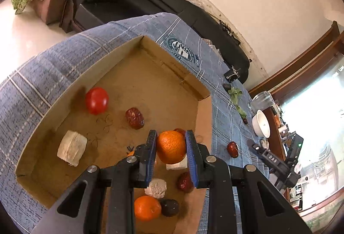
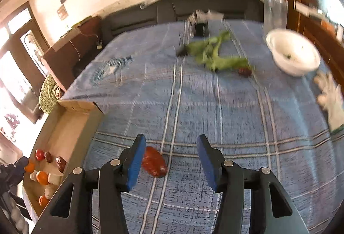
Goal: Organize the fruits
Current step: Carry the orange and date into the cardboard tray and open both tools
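Here the blue checked tablecloth (image 2: 225, 105) covers the whole tabletop, and everything else is best placed against the open cardboard box (image 1: 71, 74) lying on it. Inside the box, near its far wall, sits a red tomato (image 1: 96, 100), with a wrinkled red date (image 1: 134, 118) just beside it toward the box's middle and a pale fibrous block (image 1: 72, 148) closer to the near wall. Lower in the box lie a smaller white lump (image 1: 156, 187), a second orange (image 1: 147, 208), a dark round fruit (image 1: 169, 207) touching that orange, and another date (image 1: 184, 182). Above the box floor hangs the left gripper (image 1: 171, 143), its blue pads pressed on either side of an orange (image 1: 171, 147), which is lifted clear of the cardboard. Outside the box, just beyond its right wall on the cloth, lies a loose date (image 2: 154, 162); the right gripper (image 2: 171, 157) stands over it with its fingers spread apart, the date close by the left-hand pad but not pinched, with open cloth between it and the other pad. Well away from the box, toward the far side of the cloth, are some green leafy stalks (image 2: 215, 53), a white bowl (image 2: 293, 52) and a small dark fruit (image 2: 245, 71) next to the leaves. A white glove (image 2: 331, 96) lies at the cloth's edge, farthest from the box.
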{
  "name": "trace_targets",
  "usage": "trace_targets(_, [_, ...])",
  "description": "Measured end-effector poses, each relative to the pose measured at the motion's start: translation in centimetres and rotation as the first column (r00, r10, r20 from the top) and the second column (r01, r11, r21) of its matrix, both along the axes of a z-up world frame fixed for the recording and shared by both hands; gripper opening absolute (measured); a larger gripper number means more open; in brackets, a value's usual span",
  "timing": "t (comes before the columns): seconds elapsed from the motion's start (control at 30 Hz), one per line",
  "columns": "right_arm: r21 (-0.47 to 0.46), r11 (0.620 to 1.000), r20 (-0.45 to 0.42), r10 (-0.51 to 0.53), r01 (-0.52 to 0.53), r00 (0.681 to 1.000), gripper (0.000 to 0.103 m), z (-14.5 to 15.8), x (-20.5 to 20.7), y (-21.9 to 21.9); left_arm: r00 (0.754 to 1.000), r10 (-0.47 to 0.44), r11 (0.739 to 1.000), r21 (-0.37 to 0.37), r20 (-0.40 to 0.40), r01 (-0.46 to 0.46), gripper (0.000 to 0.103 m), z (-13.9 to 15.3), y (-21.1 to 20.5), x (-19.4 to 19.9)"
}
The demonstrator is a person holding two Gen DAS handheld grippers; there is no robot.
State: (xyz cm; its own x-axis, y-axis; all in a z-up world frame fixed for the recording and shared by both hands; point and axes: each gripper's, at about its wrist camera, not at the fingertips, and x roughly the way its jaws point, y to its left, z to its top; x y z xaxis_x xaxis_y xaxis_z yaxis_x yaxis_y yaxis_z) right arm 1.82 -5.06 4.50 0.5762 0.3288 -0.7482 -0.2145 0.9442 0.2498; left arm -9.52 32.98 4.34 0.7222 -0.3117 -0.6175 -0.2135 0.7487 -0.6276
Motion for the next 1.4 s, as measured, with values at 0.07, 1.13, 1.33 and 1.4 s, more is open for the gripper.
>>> trace_targets(0.07, [0.009,0.999,-0.014,0.041,-0.041,0.999,0.056,-1.0,-0.2,1.0,1.0,-0.002,1.0,-0.003,-0.009,0.002,0.026,-0.3,0.1,0.1])
trace_targets(1.13, [-0.093,0.88,0.006,0.468,-0.465,0.884,0.041,0.4,-2.3,23.3,0.982,0.051,0.997,0.066,-0.184,-0.04,0.027,-2.1,4.0,7.7])
trace_targets(1.33, [-0.113,0.874,-0.029,0.473,-0.473,0.881,0.042,-1.4,-1.9,24.6,0.99,0.07,0.997,0.046,-0.121,-0.064,0.043,-0.2,4.7,5.7])
trace_targets(1.4, [-0.11,0.872,-0.033,0.477,-0.477,0.879,0.043,-1.6,-2.1,24.5,0.992,0.09,0.995,0.048,-0.088,-0.086,0.046,1.0,4.9,4.6])
